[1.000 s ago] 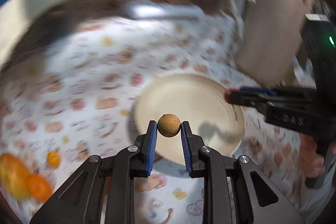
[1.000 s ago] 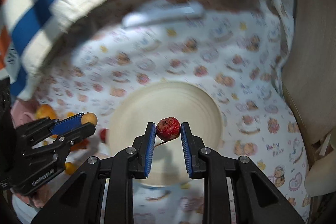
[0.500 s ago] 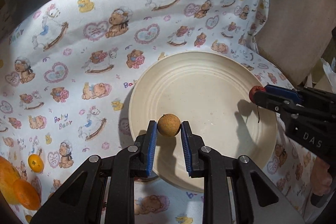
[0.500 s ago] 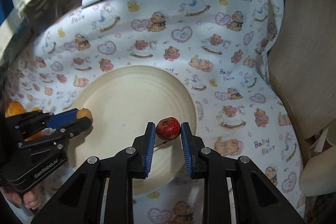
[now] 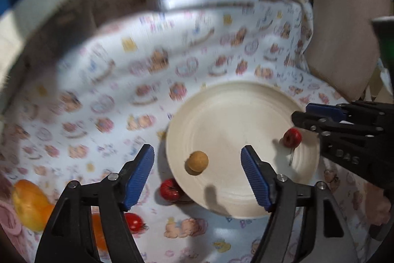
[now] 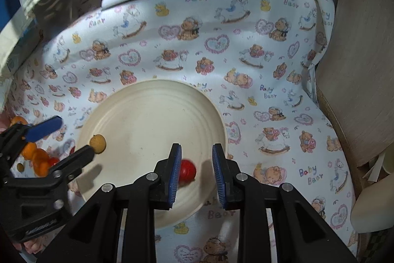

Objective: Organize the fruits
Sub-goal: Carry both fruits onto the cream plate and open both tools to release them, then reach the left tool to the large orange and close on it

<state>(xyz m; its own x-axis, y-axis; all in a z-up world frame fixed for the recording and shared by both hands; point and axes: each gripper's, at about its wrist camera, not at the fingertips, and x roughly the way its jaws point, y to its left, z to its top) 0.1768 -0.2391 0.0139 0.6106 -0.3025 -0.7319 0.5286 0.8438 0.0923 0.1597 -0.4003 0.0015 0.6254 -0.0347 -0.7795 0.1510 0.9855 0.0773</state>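
**A:** Where does the fruit sit relative to the plate (image 5: 246,115)?

**B:** Two pieces are on it. The tan round fruit (image 5: 197,162) lies near the plate's left side, and the red fruit (image 5: 292,137) near its right rim, stem trailing toward the near edge. More fruit waits off the plate to the left: a red one (image 5: 169,189) just beside the rim, a second red one (image 5: 134,221) further out, and orange fruit (image 5: 29,203) well apart.

**A:** And the fingers?

**B:** The left gripper (image 5: 197,175) is opening, wide, holding nothing; the tan fruit lies below the gap, touching neither pad. The right gripper (image 6: 197,174) is opening too, only slightly parted; the red fruit shows just past its left pad, released as far as I can judge.

**A:** What's different from a second ago?

**B:** Both were clamped on their fruit above the plate. Now both pieces rest on it.

**A:** Next?

**B:** Probably the loose fruit left of the plate. The left gripper is nearer; both fruits are round, so no axis matters.
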